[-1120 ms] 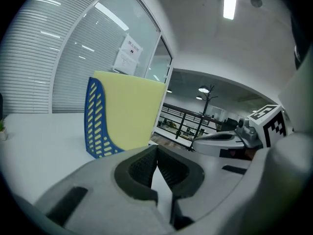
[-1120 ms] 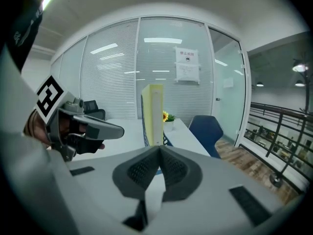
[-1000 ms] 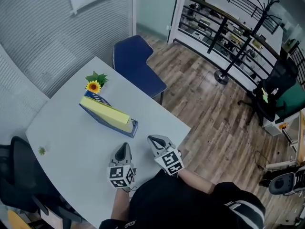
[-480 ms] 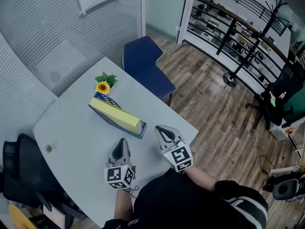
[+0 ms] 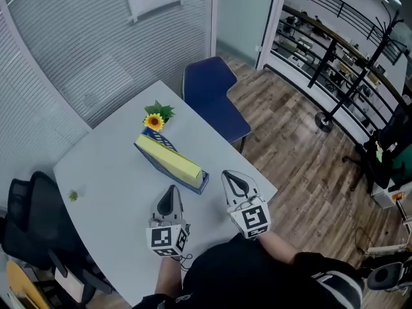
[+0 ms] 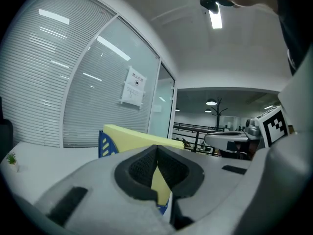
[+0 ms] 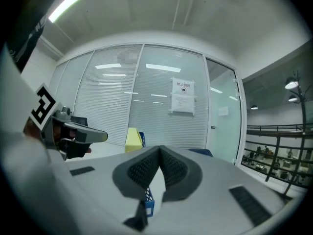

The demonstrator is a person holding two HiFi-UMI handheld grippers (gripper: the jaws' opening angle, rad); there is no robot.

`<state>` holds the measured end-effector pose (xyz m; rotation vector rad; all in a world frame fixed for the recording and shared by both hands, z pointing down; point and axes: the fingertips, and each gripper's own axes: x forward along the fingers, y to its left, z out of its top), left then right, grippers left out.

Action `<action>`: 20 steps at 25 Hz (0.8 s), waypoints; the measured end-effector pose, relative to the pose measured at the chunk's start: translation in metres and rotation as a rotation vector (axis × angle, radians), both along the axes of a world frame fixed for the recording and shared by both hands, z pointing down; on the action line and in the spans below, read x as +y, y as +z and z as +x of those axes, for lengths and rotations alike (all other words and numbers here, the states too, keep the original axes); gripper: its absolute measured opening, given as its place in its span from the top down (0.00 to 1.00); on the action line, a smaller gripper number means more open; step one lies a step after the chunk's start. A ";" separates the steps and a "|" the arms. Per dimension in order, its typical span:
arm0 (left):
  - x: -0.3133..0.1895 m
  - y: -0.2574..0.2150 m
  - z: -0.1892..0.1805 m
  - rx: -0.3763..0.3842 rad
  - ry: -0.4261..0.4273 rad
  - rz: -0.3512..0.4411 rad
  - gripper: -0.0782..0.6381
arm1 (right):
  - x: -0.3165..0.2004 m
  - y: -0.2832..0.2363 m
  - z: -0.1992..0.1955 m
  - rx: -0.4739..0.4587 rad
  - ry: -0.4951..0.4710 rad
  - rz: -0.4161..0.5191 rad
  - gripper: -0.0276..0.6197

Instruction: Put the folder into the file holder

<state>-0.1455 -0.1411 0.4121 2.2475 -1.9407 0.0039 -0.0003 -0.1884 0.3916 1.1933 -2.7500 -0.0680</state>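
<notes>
Folder (image 5: 168, 158), yellow, already lies in the blue file holder (image 5: 203, 184) at the middle of the head view, on the pale table (image 5: 109, 185), with a sunflower (image 5: 153, 121) just beyond the holder's far end. Judged from that, the task looks done and only drawing the hands away is left. The left gripper (image 5: 170, 190) and right gripper (image 5: 233, 176) sit at lower centre, near the holder but clear of it, jaws together and carrying nothing. Against the frame a second earlier, the table, holder and blue chair (image 5: 212, 98) have all slid toward the right of the frame, which reads as the head turning. Both grippers look a little larger and higher off the table, and the folder keeps its place in the holder.

In the left gripper view, the left gripper (image 6: 156, 150) fills the lower half, its pads pressed shut with nothing between them. Behind them at centre stand the folder (image 6: 139, 135) and the holder's blue end (image 6: 104, 143), and the right gripper (image 6: 234, 138) shows at the right.

In the right gripper view, the right gripper (image 7: 160, 153) is likewise closed and empty. The folder (image 7: 133, 138) stands small at centre left, a blue corner of the holder (image 7: 148, 205) peeks out below the pads, and the left gripper (image 7: 83, 133) shows at the left.
</notes>
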 end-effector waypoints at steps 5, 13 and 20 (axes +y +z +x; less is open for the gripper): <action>-0.005 0.001 0.007 -0.005 0.006 -0.006 0.89 | -0.002 -0.001 -0.005 -0.005 -0.025 -0.001 0.95; -0.008 0.003 0.004 -0.013 0.002 -0.019 0.89 | -0.007 0.001 -0.012 -0.006 -0.046 0.005 0.95; -0.009 0.006 0.003 -0.018 0.004 -0.030 0.89 | -0.007 0.003 -0.012 0.013 -0.047 0.005 0.95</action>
